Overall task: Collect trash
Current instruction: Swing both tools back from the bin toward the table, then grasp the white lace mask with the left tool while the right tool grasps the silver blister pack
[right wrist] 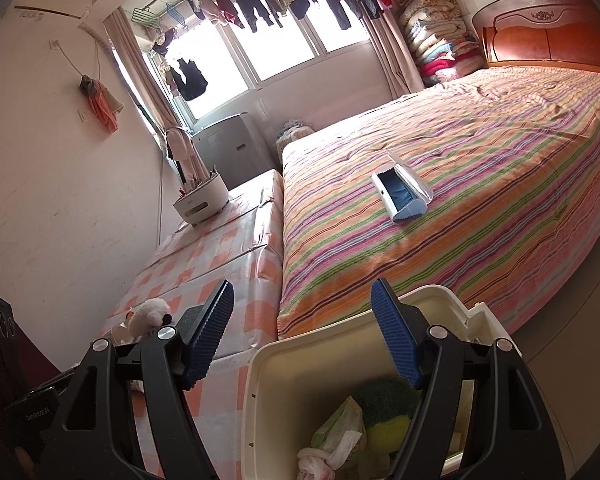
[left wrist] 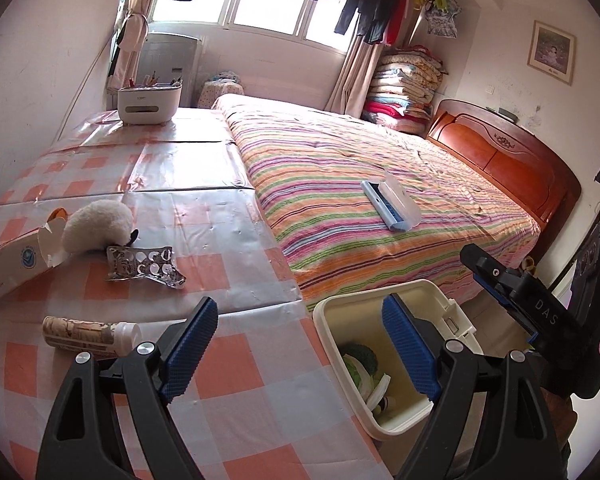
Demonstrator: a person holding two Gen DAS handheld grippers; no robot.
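A cream trash bin [left wrist: 432,300] stands on the floor between the table and the bed, with a green sponge and wrappers [right wrist: 364,420] inside. On the checked table lie a crumpled foil blister pack [left wrist: 144,266], a torn cardboard box [left wrist: 16,260], a small bottle on its side [left wrist: 88,332] and a white plush toy [left wrist: 98,224]. My left gripper [left wrist: 300,350] is open and empty, over the table's edge and the bin. My right gripper [right wrist: 304,332] is open and empty above the bin [right wrist: 300,356]; it also shows at the right of the left wrist view [left wrist: 532,304].
A bed with a striped cover [left wrist: 380,184] lies right of the table, with a white and blue case [left wrist: 390,204] on it. A white organiser with pens [left wrist: 148,102] stands at the table's far end. Folded quilts [left wrist: 404,84] are stacked by the headboard.
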